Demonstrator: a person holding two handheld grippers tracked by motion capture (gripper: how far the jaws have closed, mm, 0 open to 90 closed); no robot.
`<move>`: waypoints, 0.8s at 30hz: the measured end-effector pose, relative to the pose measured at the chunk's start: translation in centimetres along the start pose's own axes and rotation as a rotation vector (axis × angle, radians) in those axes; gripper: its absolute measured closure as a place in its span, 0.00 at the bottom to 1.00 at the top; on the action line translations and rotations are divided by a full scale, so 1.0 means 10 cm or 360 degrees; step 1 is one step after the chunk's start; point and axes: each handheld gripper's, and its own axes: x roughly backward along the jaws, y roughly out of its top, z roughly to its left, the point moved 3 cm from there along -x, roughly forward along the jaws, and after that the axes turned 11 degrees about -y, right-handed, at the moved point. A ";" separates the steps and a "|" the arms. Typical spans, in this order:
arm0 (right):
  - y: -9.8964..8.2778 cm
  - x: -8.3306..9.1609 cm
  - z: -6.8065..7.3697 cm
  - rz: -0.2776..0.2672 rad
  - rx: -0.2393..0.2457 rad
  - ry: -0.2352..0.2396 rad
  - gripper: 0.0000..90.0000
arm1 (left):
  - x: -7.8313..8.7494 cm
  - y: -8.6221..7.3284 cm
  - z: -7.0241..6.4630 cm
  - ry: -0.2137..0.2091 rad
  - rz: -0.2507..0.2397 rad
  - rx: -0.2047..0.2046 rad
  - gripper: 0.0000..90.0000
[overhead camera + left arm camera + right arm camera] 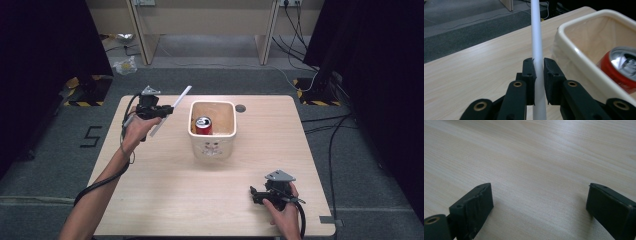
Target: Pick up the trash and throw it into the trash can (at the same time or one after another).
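The left claw [161,111] is clenched on a white tube [171,110], pinching it near the middle so both ends stick out free; the tube hangs tilted in the air above the tabletop [165,195], just left of a cream bin [212,147], apart from its rim. That grip, seen close in the left gripper view, has the pads [529,72] pressed flat on either side of the tube [537,37], which I'd guess keeps it from swinging and lets one end be tipped over the rim of the bin [584,57]. The bin stands about mid-table, open side up, within reach of both hands, and a red can [203,125] stands upright inside it against the left wall. The right claw [258,195] rests low at the near right corner, released and grasping nothing, its jaws wide apart over bare wood, probably just kept out of the way. Counting: one tube, one bin, one can, two claws.
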 end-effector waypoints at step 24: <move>0.00 0.00 0.00 -0.0001 0.0005 0.0009 0.08 | -0.07 0.39 -0.39 -0.0104 -0.0012 -0.0110 0.88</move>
